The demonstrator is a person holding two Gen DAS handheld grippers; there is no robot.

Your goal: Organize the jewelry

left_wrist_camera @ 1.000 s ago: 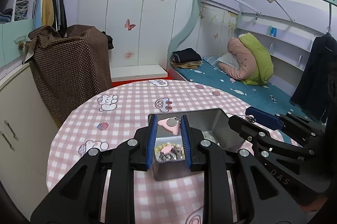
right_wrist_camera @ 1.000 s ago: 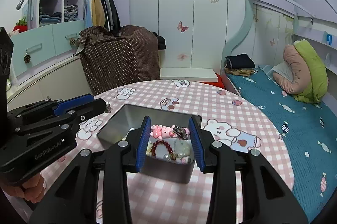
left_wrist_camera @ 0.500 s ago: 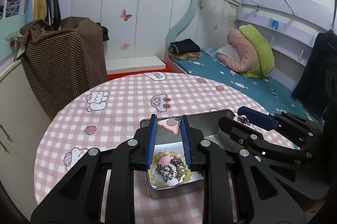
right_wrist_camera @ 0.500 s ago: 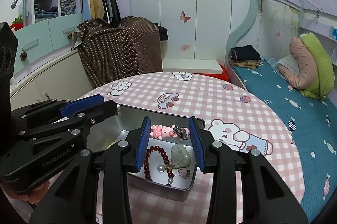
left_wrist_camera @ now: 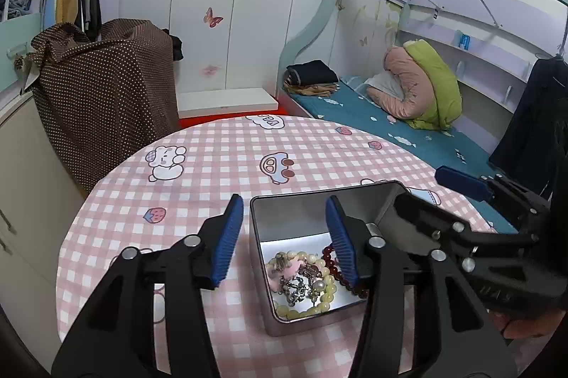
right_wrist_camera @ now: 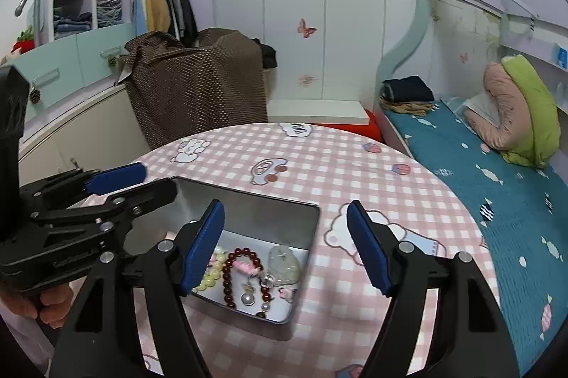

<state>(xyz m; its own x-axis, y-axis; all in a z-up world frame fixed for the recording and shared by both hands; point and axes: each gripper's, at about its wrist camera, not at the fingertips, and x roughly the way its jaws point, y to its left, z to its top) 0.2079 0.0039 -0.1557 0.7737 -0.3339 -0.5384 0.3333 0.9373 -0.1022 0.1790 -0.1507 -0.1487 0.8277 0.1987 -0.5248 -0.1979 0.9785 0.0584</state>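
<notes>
An open metal tin (left_wrist_camera: 294, 196) sits on the pink checked tablecloth (left_wrist_camera: 220, 165) and holds mixed jewelry. Over its left wall my left gripper (left_wrist_camera: 285, 236) hangs with jaws opening and nothing between the blue pads. Beneath it lie a pale bead bracelet (left_wrist_camera: 312, 308) and a pink charm (left_wrist_camera: 284, 269). My right gripper (right_wrist_camera: 287, 246) hovers above the tin (right_wrist_camera: 248, 196), its jaws opening too and empty. Below it I see a dark red bead bracelet (right_wrist_camera: 227, 275), a pale green pendant (right_wrist_camera: 284, 262) and a small pink charm (right_wrist_camera: 245, 268).
The round table's edge curves close on every side. A brown dotted cover (left_wrist_camera: 106, 86) drapes furniture behind the table at left, and a bed (left_wrist_camera: 408, 129) with a teal sheet runs along the right. Each gripper appears in the other's view, left gripper (right_wrist_camera: 142, 186) and right gripper (left_wrist_camera: 440, 196).
Both grippers have opened wide. The pink charms they held between their pads are gone from the jaws and lie in the tin. Both views now look further down into the tin.
</notes>
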